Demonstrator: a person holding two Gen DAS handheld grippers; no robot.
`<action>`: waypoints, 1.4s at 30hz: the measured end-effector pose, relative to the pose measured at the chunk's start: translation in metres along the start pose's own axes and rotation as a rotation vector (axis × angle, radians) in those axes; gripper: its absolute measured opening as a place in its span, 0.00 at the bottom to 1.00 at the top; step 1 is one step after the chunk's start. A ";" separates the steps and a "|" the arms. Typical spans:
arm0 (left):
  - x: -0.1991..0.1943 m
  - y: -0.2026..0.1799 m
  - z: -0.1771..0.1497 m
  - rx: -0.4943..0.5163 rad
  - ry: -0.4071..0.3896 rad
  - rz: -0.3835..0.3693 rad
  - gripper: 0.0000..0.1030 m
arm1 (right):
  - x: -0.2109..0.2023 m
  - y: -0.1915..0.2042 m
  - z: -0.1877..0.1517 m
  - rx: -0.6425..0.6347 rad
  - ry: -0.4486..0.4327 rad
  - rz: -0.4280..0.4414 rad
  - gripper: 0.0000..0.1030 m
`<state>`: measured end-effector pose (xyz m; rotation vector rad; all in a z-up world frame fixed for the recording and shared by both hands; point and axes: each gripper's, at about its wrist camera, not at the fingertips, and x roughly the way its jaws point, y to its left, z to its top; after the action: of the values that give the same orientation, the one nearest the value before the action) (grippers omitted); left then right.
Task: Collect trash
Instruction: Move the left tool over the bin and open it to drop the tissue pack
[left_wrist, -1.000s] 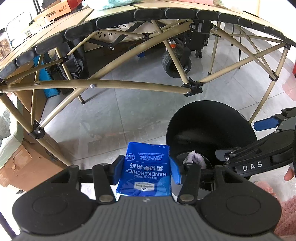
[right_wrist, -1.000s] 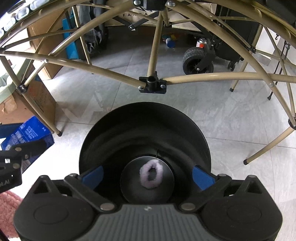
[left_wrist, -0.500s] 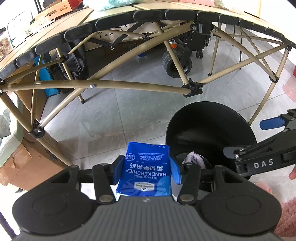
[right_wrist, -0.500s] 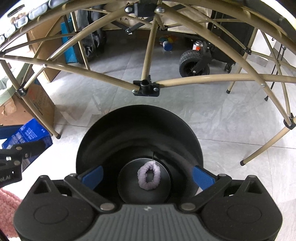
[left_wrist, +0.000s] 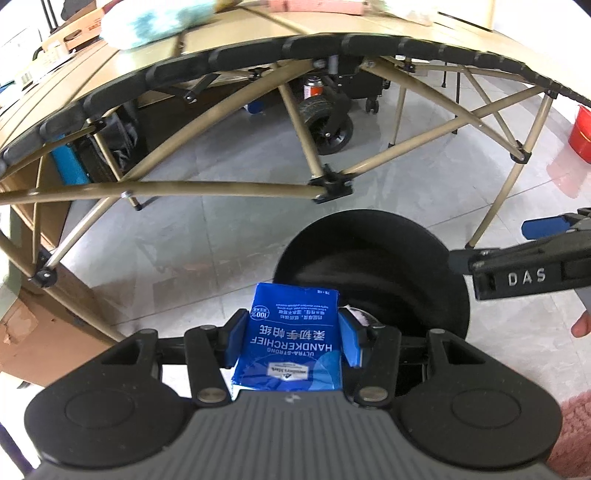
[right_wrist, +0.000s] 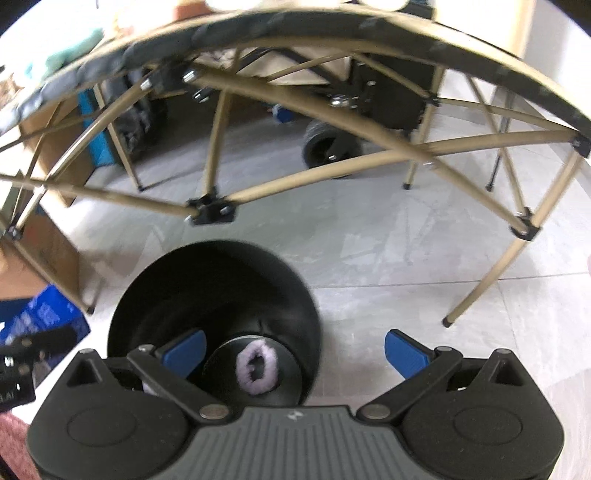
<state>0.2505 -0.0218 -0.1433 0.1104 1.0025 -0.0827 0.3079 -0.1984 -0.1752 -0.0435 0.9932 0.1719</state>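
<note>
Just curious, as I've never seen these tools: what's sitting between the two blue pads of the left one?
A blue tissue pack. The left gripper clamps it by its sides, beside the black bin. The left wrist view shows it.

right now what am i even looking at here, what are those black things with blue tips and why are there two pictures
These are two hand-held grippers, each carried by a person, with a wide-angle camera on each that looks along its two blue-padded fingers. One picture comes from the left hand-held gripper, the other from the right hand-held gripper. The left one is shut on a blue handkerchief pack, held beside a black trash bin that stands on the tiled floor. The right one is open and empty, above the same bin. A fluffy purple ring lies at the bottom of the bin. Behind is a folding table with tan legs.
</note>
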 end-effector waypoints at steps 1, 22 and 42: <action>0.002 -0.003 0.002 -0.003 0.006 0.002 0.50 | -0.001 -0.003 0.001 0.009 -0.005 -0.005 1.00; 0.046 -0.065 0.024 -0.107 0.166 -0.038 0.50 | -0.018 -0.071 0.010 0.213 -0.095 -0.111 1.00; 0.095 -0.094 0.026 -0.213 0.331 0.024 0.50 | -0.017 -0.087 0.006 0.244 -0.091 -0.157 1.00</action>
<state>0.3119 -0.1200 -0.2149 -0.0615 1.3331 0.0665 0.3185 -0.2859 -0.1611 0.1087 0.9103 -0.0908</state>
